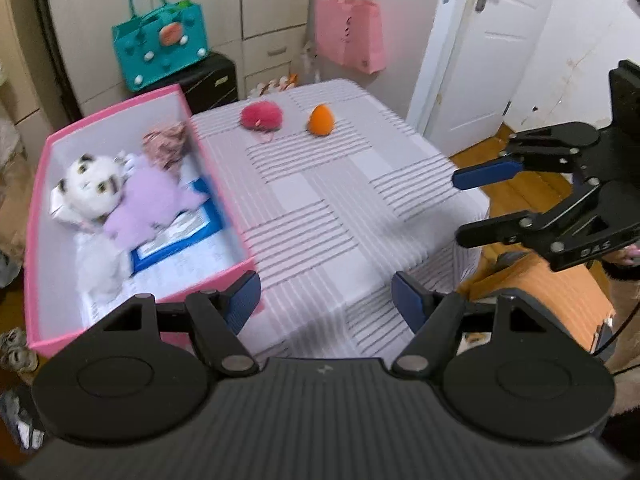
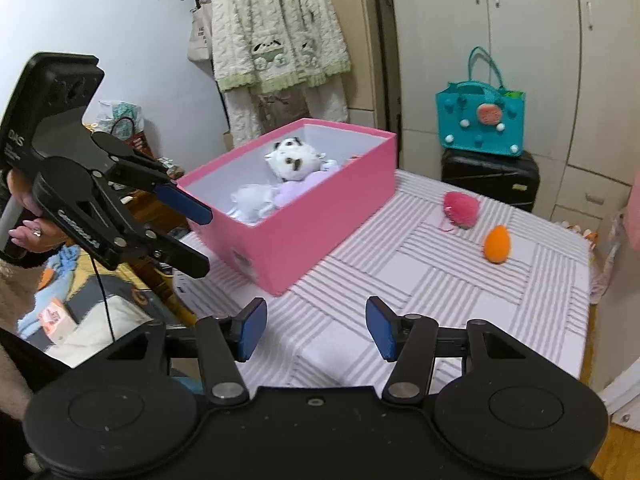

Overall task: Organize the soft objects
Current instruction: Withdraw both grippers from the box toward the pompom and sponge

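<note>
A pink box (image 1: 224,188) (image 2: 320,216) stands on the striped table and holds a white plush cat (image 1: 90,184) (image 2: 294,158), a purple plush (image 1: 148,204) (image 2: 298,190), a white plush (image 2: 252,200) and a pink patterned soft item (image 1: 166,144). A red fluffy ball (image 1: 262,117) (image 2: 460,210) and an orange egg-shaped sponge (image 1: 321,120) (image 2: 497,245) lie on the table's far side. My left gripper (image 1: 326,302) (image 2: 196,236) is open and empty near the box's front corner. My right gripper (image 2: 316,330) (image 1: 464,208) is open and empty over the table's near edge.
The striped table (image 1: 320,208) (image 2: 400,280) has edges on all sides. A teal bag (image 1: 160,40) (image 2: 480,124) sits on a black case behind it. A pink bag (image 1: 350,34) hangs by a white door. Clothes hang behind the box.
</note>
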